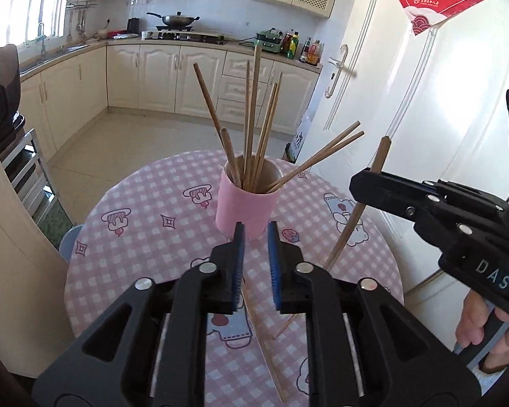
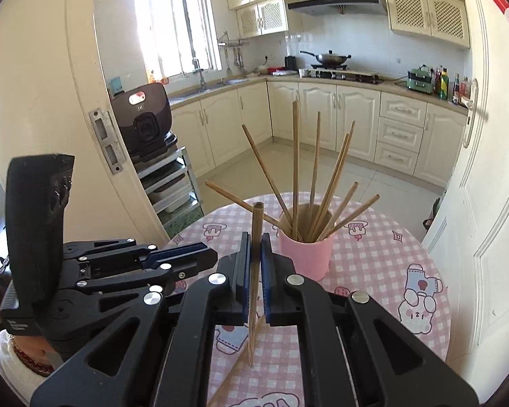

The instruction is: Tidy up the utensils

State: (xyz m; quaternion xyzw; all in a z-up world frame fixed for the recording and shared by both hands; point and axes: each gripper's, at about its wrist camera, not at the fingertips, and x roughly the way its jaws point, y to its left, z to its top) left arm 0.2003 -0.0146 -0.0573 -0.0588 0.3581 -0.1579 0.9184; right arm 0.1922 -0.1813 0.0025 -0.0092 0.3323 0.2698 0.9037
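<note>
A pink cup point(image 1: 246, 200) stands near the middle of a round table point(image 1: 146, 237) with a pink checked cloth, and many wooden chopsticks point(image 1: 254, 118) stick out of the cup like a fan. The cup looks like the home for all the sticks. The right gripper point(image 2: 255, 247) has its tongs squeezed together on one chopstick point(image 2: 256, 271), which stands almost straight up, with its thin tip low near the cloth and its thick top above the tongs. Held upright like that, it seems ready to be lifted over the cup's rim and dropped in. The left gripper point(image 1: 256, 237) hangs just on the near side of the cup with its tongs a little apart, and nothing is pressed between them. One loose chopstick point(image 1: 271, 366) lies flat on the cloth below the left gripper, so this one probably comes next. The cup is already crowded, and some sticks lean far out to the left and right, so the best open gap looks to be at the near side of its mouth. There is free cloth all around the cup, but the two grippers are close to each other, so they could bump. The table's near edge is hidden under the grippers. A white door point(image 1: 424, 101) stands close on the right, leaving little room there.
</note>
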